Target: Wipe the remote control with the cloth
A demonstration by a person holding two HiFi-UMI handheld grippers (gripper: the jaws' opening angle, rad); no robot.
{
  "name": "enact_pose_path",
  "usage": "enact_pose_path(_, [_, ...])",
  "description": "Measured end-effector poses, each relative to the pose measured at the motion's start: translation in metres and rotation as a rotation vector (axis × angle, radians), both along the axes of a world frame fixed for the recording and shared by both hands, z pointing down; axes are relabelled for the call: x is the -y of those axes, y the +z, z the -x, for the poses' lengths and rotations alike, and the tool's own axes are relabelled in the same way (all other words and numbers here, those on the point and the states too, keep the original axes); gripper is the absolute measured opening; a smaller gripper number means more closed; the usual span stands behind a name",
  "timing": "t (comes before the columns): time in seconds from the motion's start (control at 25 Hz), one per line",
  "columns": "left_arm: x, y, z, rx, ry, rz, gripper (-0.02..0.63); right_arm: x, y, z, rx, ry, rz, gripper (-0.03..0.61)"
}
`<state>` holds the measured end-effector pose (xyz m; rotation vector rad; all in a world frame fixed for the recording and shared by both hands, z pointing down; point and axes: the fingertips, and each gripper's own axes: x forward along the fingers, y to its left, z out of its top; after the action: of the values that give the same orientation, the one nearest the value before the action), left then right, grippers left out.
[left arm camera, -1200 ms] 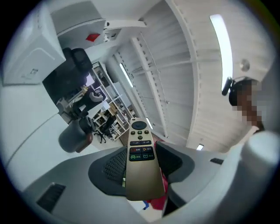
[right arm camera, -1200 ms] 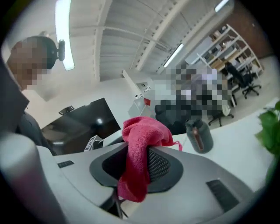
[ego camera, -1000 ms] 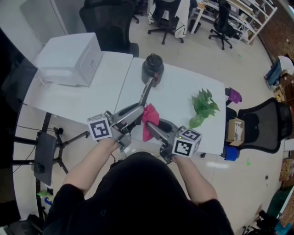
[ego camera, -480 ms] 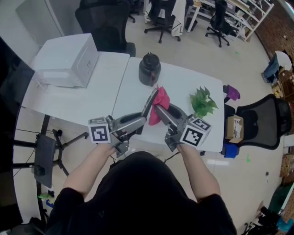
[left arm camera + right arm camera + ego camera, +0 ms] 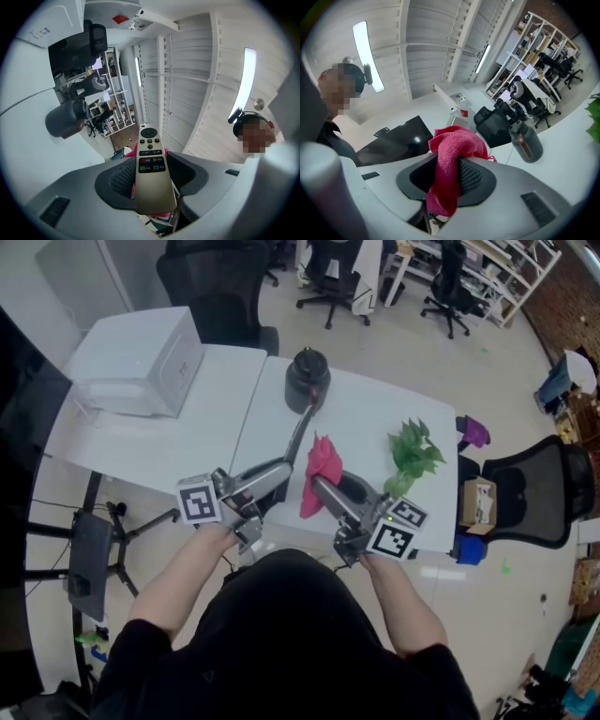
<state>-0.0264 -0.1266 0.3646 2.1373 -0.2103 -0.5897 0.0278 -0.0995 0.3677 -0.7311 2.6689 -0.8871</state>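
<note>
Your left gripper (image 5: 281, 472) has its jaws clamped on the lower end of the slim gold remote control (image 5: 151, 178), raised over the white bench (image 5: 375, 427) at frame centre. It looks stiff, smooth and light, so grip it low, below the buttons. Your right gripper (image 5: 323, 491) pinches the soft, limp pink cloth (image 5: 450, 159) just beside it.

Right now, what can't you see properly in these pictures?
- Print on the remote: left gripper view, too small.
- Back of the remote: left gripper view, faces away.
- Bottom of the cloth: right gripper view, tucked between the jaws.
- Whether cloth touches remote: head view, too small.
</note>
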Motion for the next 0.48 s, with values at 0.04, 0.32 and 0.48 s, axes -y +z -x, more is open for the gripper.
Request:
enact_pose_path(0.04, [0.003, -0.002, 0.002, -0.009, -0.008, 0.004, 0.210, -0.007, 0.006, 0.008, -0.005, -0.028, 0.005, 0.114])
enact_pose_path(0.32, [-0.001, -0.005, -0.003, -0.024, 0.026, 0.014, 0.210, -0.018, 0.017, 0.030, 0.005, -0.107, 0.025, 0.114])
enact_pose_path(0.48, [-0.016, -0.002, -0.009, -0.011, 0.088, -0.004, 0.210, -0.006, 0.011, 0.018, 0.024, -0.075, 0.026, 0.114])
